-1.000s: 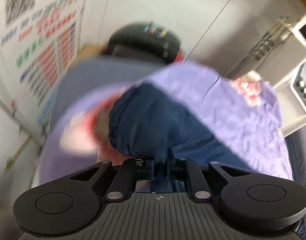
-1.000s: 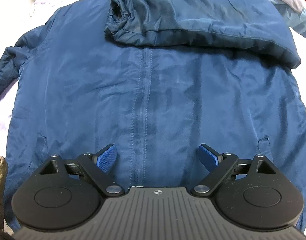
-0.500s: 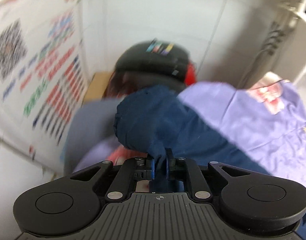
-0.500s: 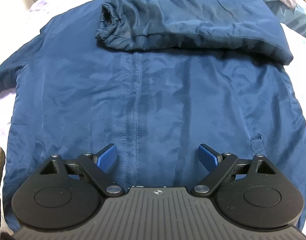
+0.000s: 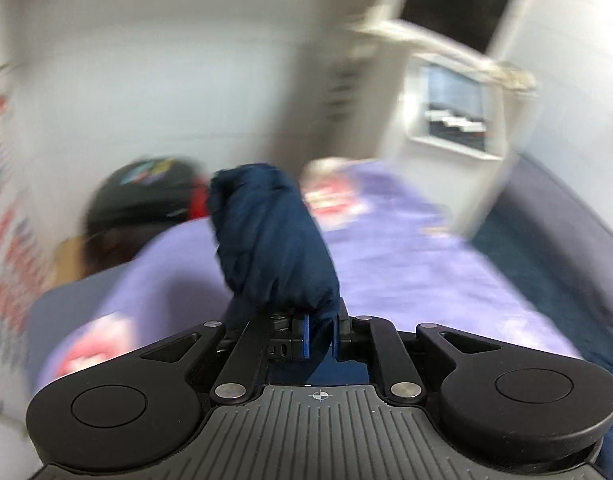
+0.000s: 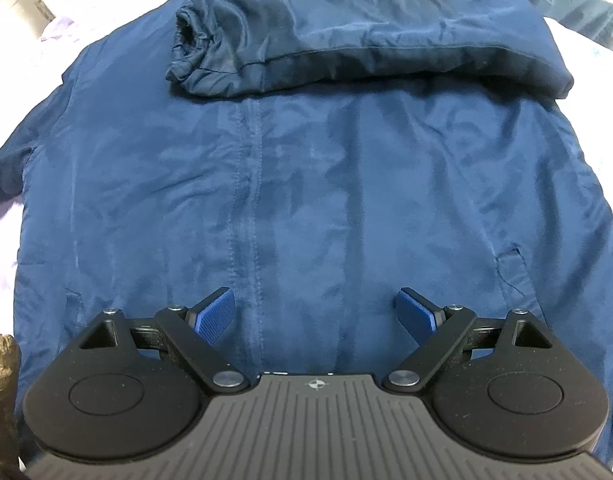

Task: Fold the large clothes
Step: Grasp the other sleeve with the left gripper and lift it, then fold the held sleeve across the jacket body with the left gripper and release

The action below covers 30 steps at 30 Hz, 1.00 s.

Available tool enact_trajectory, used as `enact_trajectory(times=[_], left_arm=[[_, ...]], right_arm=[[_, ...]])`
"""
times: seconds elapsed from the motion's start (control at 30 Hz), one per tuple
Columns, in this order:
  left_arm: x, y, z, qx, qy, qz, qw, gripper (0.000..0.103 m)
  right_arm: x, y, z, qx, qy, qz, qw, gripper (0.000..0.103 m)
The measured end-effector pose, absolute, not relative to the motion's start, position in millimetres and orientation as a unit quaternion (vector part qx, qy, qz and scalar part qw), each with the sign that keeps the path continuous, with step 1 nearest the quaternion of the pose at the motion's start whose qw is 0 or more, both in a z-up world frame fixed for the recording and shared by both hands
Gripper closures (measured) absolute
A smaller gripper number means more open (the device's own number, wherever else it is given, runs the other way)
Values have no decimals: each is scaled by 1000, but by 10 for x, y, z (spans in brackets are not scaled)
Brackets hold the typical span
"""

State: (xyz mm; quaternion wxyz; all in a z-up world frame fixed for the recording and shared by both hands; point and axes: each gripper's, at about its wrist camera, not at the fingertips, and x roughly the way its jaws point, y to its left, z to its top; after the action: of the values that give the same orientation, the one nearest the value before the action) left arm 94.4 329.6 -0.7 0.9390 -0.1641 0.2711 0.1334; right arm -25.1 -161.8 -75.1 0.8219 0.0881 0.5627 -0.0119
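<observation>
Evidently mid-fold, the left gripper (image 5: 320,336) has its jaws clamped on a raised sleeve (image 5: 272,236) of the navy jacket (image 6: 306,200), probably to carry it across the body spread flat below; the right gripper (image 6: 316,312) hovers over it with jaws wide, empty.

Sleeve (image 6: 346,36) folded across jacket (image 6: 306,200)

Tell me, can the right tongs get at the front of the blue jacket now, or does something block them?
Probably yes. The right tongs are open and empty, pointing down at the jacket's front panel; nothing lies between. The folded sleeve is farther up, out of the way.
</observation>
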Motion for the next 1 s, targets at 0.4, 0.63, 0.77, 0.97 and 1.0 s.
enact_trajectory(times=[0.4,0.63,0.77,0.97,1.0], left_arm=[[1116,830,-37,-92,304,-153,936,48],[1061,-100,-513,-21,362,-205,909,44],[968,-485,-796,77,390,-201,895,8],[701,-680,-1089,143,402,-241,872,0],[629,-716,-1095,156,399,-248,869,0]], right_arm=[[-396,-1728,-707,117,544,-24,830,13],[-628,-1993,-691,148,537,-69,828,13],[-742,-2072,-716,161,538,-89,823,13],[-817,-2087,-718,169,536,-98,821,13],[-823,-2083,-729,168,538,-98,820,13]])
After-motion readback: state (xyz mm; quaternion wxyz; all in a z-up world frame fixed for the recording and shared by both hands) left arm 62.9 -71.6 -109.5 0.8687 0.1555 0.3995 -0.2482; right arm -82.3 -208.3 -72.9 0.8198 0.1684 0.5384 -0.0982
